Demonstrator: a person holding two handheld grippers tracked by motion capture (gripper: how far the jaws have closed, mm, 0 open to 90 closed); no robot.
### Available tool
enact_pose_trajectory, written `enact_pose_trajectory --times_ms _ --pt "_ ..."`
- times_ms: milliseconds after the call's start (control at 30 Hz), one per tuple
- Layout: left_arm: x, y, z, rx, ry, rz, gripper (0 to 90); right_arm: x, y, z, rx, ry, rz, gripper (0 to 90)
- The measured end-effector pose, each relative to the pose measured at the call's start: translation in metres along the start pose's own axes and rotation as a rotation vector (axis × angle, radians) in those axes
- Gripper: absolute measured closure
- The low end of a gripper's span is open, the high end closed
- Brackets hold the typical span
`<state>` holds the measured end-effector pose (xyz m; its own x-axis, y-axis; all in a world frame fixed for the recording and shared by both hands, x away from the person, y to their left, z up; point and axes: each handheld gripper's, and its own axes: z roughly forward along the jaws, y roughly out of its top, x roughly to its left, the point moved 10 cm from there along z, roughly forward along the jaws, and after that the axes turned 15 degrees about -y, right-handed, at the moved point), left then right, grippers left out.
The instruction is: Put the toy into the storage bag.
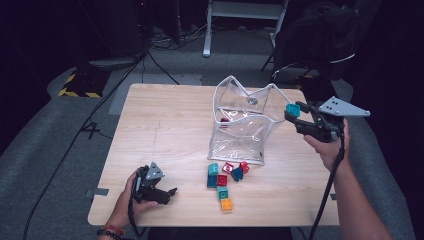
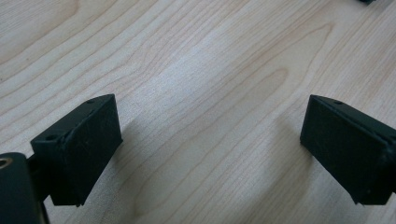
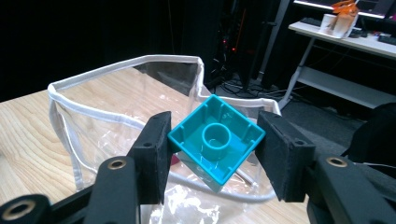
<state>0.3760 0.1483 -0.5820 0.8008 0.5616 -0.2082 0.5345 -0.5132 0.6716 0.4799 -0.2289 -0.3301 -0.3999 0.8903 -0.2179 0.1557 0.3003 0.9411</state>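
Note:
My right gripper [image 1: 295, 114] [image 3: 214, 144] is shut on a teal brick [image 3: 215, 141] [image 1: 293, 110], gripped corner to corner with its hollow underside toward the camera. It hangs in the air at the right edge of a clear plastic bag [image 1: 244, 120] [image 3: 116, 112] with a white rim, whose mouth stands open. A red piece [image 1: 224, 120] lies inside the bag. Several loose bricks [image 1: 225, 177] in teal, red and orange lie in front of the bag. My left gripper [image 1: 170, 194] [image 2: 210, 149] rests low over bare wood at the front left, jaws wide apart with nothing between them.
The wooden table [image 1: 165, 130] stands on grey carpet. Behind it are a white desk frame [image 1: 245, 20], cables and a dark chair [image 1: 320, 40]. Another desk with items [image 3: 345, 28] shows in the right gripper view.

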Motion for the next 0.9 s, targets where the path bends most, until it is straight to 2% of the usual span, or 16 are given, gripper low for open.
enact_pose_trajectory --times_ms 133,267,633,900 --pt "0.0 0.0 0.0 0.0 0.0 0.0 5.6 0.006 0.001 0.009 0.009 0.003 -0.012 47.4" --pt "0.0 0.0 0.0 0.0 0.0 0.0 5.6 0.011 -0.001 0.021 0.03 0.006 -0.005 47.3" --pt "0.0 0.0 0.0 0.0 0.0 0.0 5.6 0.015 -0.004 0.035 0.052 0.007 0.009 47.2" --pt "0.0 0.0 0.0 0.0 0.0 0.0 5.6 0.018 -0.006 0.042 0.062 -0.001 0.0 47.1"
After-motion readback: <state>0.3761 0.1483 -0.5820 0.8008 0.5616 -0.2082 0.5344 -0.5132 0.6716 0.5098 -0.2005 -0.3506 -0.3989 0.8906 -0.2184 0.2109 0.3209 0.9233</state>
